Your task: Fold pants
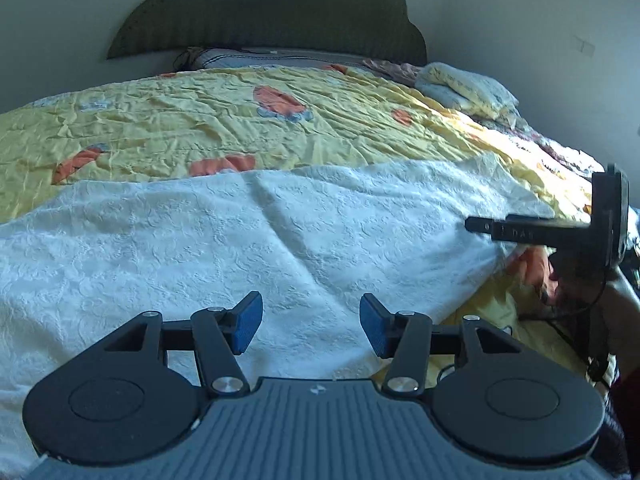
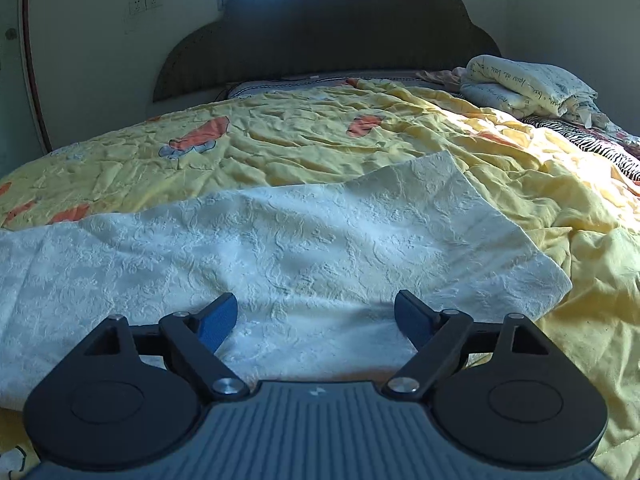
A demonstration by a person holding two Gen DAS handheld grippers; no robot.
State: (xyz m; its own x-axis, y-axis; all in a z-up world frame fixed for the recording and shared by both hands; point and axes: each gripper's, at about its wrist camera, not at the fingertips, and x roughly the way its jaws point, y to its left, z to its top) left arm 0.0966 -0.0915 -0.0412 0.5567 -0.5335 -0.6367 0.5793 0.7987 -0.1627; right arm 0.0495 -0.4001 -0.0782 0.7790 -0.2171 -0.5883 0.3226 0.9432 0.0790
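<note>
The white embossed-fabric pants (image 2: 280, 248) lay spread flat across the crumpled yellow quilt with orange prints (image 2: 304, 136), below the dark scalloped headboard (image 2: 332, 32). I had my left gripper (image 1: 311, 327) partly open over the cloth, holding nothing. My right gripper (image 2: 316, 322) stood wide, empty, near the pants' right edge.

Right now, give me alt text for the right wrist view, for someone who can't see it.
The right gripper hovers open, holding nothing, over white textured pants spread flat on a yellow quilt with orange carrots. Behind stand a dark scalloped headboard and folded bedding.
</note>
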